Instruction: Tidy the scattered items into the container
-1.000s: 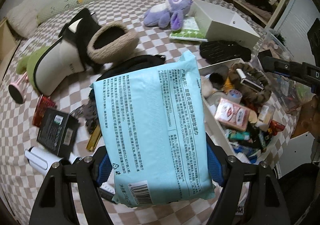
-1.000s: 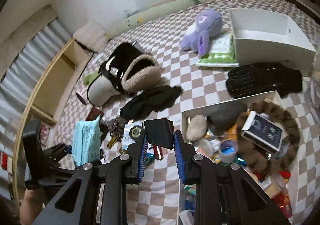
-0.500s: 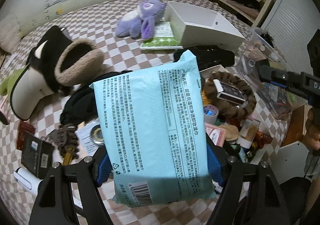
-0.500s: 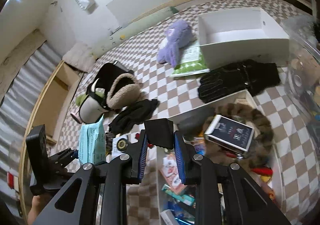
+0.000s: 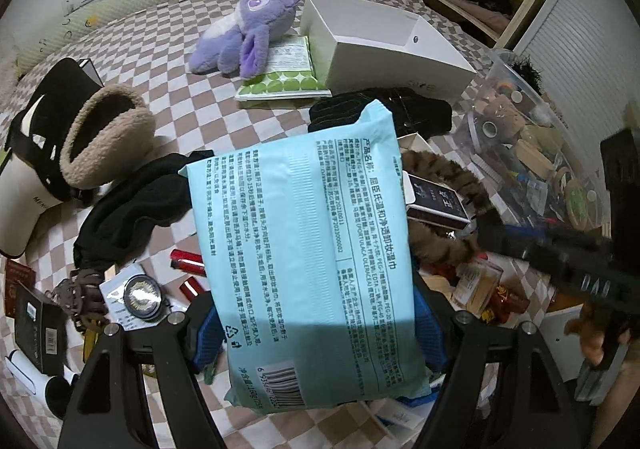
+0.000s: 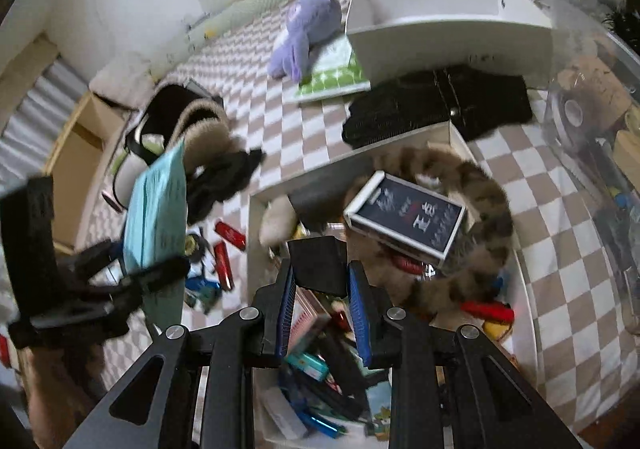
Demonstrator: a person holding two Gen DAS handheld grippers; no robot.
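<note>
Left gripper (image 5: pixel 320 329) is pinching the blue wipes pack (image 5: pixel 312 249) at its near end, long side forward, probably so it slides in flat. Right gripper (image 6: pixel 322 281) clamps a small black box (image 6: pixel 318 265), nose over the white bin (image 6: pixel 254 233), likely about to drop it. Bin's already crowded: tabby fur ring (image 6: pixel 480 217), dark card box (image 6: pixel 406 221). Red tubes (image 6: pixel 224 253) left of bin, not yet collected.
</note>
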